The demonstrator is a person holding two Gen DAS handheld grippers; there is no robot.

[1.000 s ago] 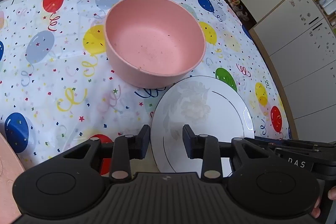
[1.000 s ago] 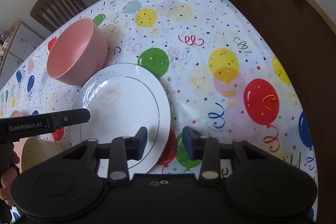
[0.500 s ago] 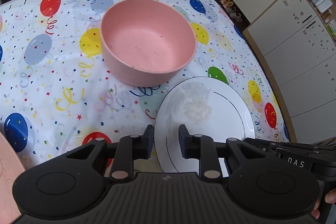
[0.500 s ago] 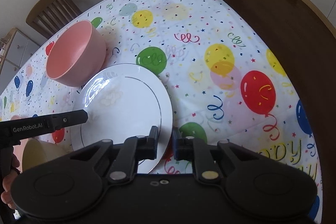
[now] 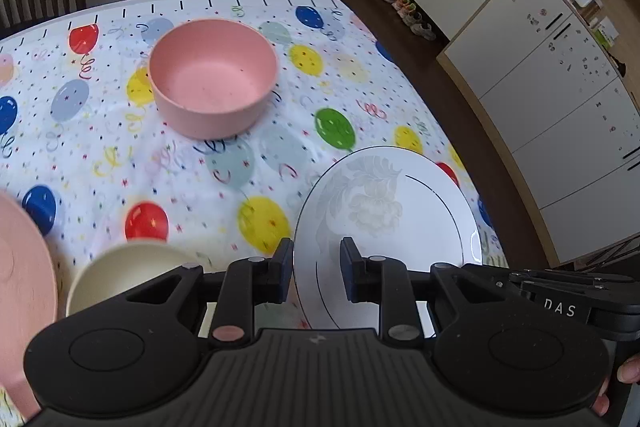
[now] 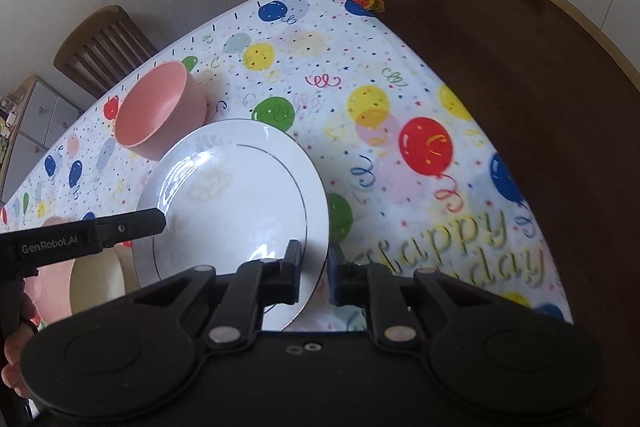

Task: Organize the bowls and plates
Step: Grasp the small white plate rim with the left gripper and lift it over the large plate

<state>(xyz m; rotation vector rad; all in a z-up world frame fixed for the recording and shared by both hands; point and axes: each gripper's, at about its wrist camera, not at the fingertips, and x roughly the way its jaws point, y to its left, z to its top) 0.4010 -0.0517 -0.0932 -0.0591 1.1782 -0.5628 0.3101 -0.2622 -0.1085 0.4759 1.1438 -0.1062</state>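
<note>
I had both grippers closed on the white plate (image 6: 236, 195), one on each edge. My right gripper (image 6: 314, 277) had narrowed from wide open a second before to pinching the rim nearest it, the plate's edge running between its fingers. My left gripper (image 5: 316, 269) had closed in too and straddled the opposite rim. The plate had then come up off the balloon tablecloth (image 5: 280, 131): in both views it sat higher and tilted, and the table had dropped away below. The pink bowl (image 5: 214, 77), which had been just beyond my left fingertips, now stood well ahead of them. A cream bowl (image 5: 128, 275) had come into sight below and left of my left gripper, beside a pink plate (image 5: 20, 287). I judged the lift done and the carry toward that pink plate next.
</note>
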